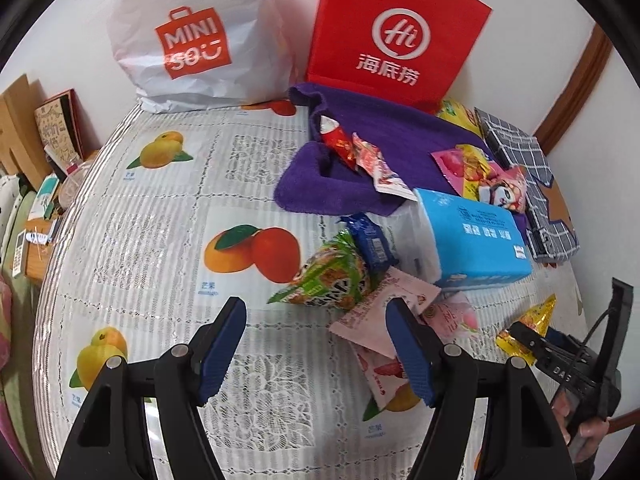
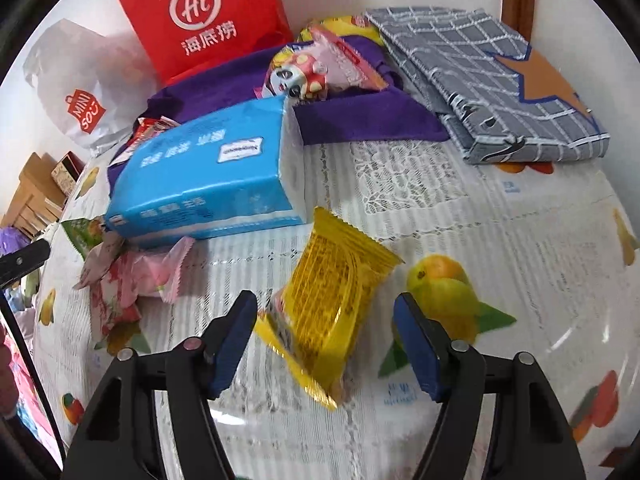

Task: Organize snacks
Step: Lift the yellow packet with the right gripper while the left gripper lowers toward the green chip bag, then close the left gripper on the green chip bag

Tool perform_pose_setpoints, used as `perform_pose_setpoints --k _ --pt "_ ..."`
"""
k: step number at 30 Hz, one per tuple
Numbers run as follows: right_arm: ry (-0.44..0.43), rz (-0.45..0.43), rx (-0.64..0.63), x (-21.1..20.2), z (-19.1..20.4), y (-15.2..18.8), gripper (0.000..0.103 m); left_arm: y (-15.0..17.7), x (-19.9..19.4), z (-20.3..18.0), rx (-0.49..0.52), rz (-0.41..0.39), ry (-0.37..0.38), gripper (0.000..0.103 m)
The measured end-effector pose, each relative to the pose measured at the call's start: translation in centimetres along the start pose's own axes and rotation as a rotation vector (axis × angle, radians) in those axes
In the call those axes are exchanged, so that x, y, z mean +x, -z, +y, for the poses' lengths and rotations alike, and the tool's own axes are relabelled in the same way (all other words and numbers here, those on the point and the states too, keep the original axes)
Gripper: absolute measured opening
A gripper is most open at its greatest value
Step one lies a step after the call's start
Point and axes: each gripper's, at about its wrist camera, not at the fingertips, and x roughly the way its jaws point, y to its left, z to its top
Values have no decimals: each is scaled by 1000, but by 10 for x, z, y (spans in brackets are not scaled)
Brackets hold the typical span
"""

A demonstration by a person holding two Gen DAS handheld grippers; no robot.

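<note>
A yellow snack packet (image 2: 332, 300) lies on the fruit-print tablecloth (image 2: 500, 240) between the fingers of my right gripper (image 2: 326, 340). Its blue pads stand on either side without pressing it, so the gripper is open. My left gripper (image 1: 316, 344) is open above the cloth, its right finger (image 1: 408, 348) over the edge of a pink packet (image 1: 380, 308). Just beyond it lie a green packet (image 1: 332, 276) and a small blue packet (image 1: 370, 240). More snacks, red packets (image 1: 340, 144) and a panda packet (image 2: 296, 76), rest on a purple towel (image 1: 400, 128).
A blue tissue pack (image 1: 472, 236) sits mid-table. A red paper bag (image 1: 396, 32) and a white shopping bag (image 1: 192, 40) stand against the back wall. A folded grey checked cloth (image 2: 500, 88) lies at the back right. The table's left edge drops to cluttered shelves (image 1: 36, 200).
</note>
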Motion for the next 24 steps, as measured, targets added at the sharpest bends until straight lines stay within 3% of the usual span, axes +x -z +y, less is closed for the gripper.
perform_pose_setpoints --k 1,8,17,24 --pt "-5 8 6 4 0 -1 55 -1 2 2 -6 4 -3 71" --pt "-29 -9 -32 4 3 -7 48 -7 21 1 6 33 -21 71" --pt "-28 -8 -22 2 -6 -11 47 -15 55 -7 53 89 -24 70" --pt "3 -6 -31 -1 -10 -15 47 -16 78 -18 81 117 -11 60"
